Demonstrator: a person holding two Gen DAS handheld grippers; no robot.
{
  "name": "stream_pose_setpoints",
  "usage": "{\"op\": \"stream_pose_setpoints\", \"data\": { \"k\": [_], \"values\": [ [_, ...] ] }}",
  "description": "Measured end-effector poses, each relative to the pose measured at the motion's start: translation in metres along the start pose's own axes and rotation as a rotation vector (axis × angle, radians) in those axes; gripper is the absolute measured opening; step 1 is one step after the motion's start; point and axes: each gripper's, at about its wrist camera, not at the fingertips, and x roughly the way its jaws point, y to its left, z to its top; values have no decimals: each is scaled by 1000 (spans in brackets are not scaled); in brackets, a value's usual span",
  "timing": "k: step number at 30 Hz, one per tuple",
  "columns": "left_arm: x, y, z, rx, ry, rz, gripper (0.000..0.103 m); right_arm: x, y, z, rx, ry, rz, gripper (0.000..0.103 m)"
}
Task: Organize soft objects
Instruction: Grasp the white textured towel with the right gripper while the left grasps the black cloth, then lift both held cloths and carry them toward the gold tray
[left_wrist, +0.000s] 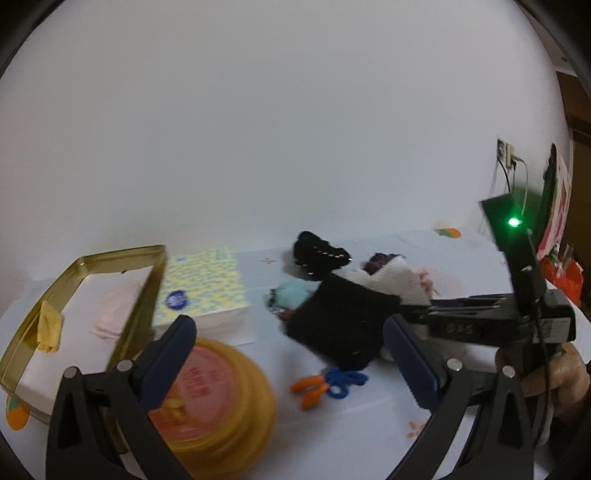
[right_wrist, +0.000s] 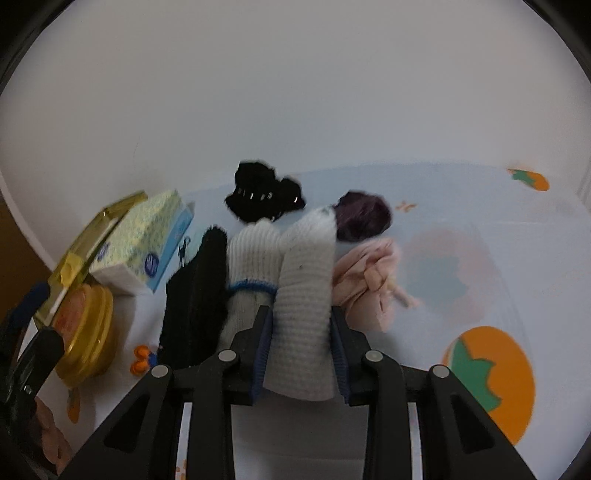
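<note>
The right hand-held gripper (right_wrist: 301, 343) is clamped on a white sock (right_wrist: 304, 291); a black sock (right_wrist: 195, 295) lies just left of it, a pink cloth (right_wrist: 369, 280) just right. The left hand-held gripper (left_wrist: 291, 354) gapes wide, holding nothing, over the bench (left_wrist: 369, 424), a tin (left_wrist: 221, 398) beneath its left finger.

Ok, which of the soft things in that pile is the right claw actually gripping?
The right claw grips the white knitted glove, the piece between its pads; the black knit and pink cloth lie beside it, ungripped.
</note>
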Motion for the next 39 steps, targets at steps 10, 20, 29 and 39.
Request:
{"op": "stream_pose_setpoints", "data": {
  "k": [10, 20, 29, 39],
  "values": [
    [26, -36, 10, 21, 45, -36, 103, -65, -14, 6, 98, -234, 5, 15],
    [98, -69, 19, 66, 213, 108, 96, -73, 2, 4, 26, -310, -85, 16],
    [103, -30, 11, -140, 271, -74, 25, -70, -6, 7, 83, -298, -69, 16],
    [78, -25, 11, -152, 205, -122, 14, -71, -1, 5, 65, -310, -77, 16]
  ]
}}
